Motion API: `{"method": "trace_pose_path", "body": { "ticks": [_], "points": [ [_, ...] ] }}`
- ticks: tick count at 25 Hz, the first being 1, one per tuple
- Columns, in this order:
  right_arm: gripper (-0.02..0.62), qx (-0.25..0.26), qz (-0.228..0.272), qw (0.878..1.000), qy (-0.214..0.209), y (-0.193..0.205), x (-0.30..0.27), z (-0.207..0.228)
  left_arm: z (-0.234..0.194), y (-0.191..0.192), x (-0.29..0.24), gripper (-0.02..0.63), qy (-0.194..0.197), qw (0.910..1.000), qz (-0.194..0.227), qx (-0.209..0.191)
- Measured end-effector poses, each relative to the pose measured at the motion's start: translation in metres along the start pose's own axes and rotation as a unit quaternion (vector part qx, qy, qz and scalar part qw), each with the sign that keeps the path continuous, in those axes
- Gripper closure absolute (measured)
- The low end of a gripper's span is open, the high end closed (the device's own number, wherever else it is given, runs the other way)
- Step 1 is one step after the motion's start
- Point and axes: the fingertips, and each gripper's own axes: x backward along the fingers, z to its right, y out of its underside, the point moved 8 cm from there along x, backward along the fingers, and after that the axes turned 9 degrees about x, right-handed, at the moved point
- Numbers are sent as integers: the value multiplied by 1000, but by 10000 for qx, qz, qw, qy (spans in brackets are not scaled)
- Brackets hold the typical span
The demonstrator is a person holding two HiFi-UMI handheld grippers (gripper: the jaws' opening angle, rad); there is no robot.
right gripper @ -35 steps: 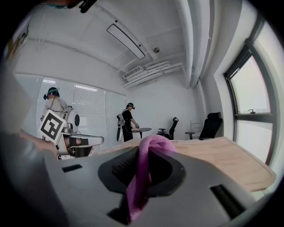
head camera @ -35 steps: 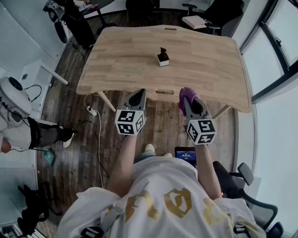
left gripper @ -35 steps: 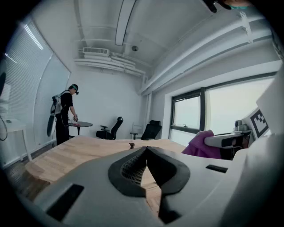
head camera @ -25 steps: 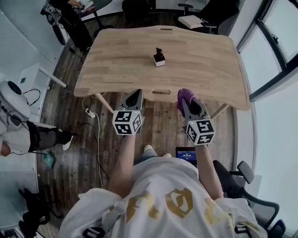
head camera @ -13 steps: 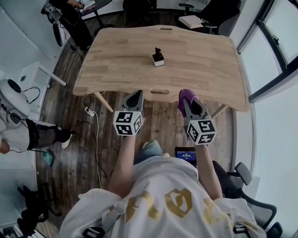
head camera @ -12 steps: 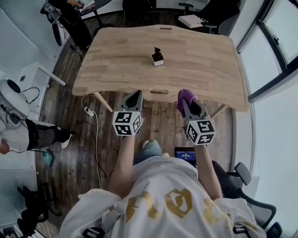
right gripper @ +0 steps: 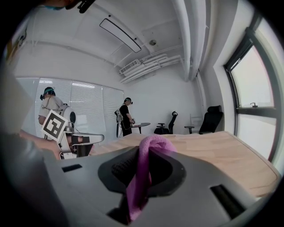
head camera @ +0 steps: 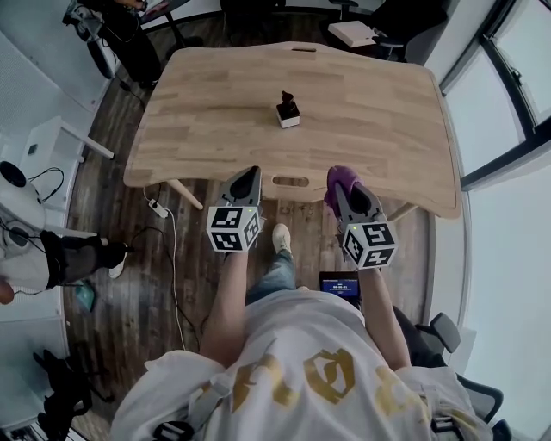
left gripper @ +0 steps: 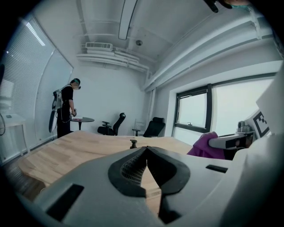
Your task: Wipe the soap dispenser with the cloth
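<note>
The soap dispenser, white with a dark pump top, stands upright near the middle of the wooden table; in the left gripper view it is a small dark shape far ahead. My left gripper hangs at the table's near edge, shut and empty, its tips touching. My right gripper is beside it, shut on a purple cloth that bulges from between its jaws.
A slot handle is cut in the table's near edge. Office chairs stand beyond the far side. Another person stands at a small round table at the back left. Cables lie on the dark wood floor.
The table and dispenser have slid nearer in the head view as both grippers advanced together toward the table's near edge. Both stay shut, the cloth still in the right one.
</note>
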Motion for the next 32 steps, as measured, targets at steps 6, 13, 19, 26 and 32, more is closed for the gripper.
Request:
{"method": "trace_pose_path", "body": {
  "ticks": [6, 13, 19, 26, 32],
  "points": [
    [545, -70, -85, 9998, 139, -14, -62, 33, -29, -27, -69, 597, 132, 9999, -9, 37],
    [545, -105, -184, 9997, 120, -34, -152, 54, -77, -56, -146, 597, 251, 9996, -104, 111],
    [545, -108, -260, 9994, 208, -43, -208, 68, -110, -75, -200, 595, 447, 9988, -146, 97],
    [545, -179, -294, 9987, 387, -45, -232, 78, -120, -83, -239, 595, 687, 9973, -244, 46],
    [545, -306, -345, 9978, 469, -39, -237, 85, -118, -81, -249, 595, 795, 9963, -326, -52]
  ]
}}
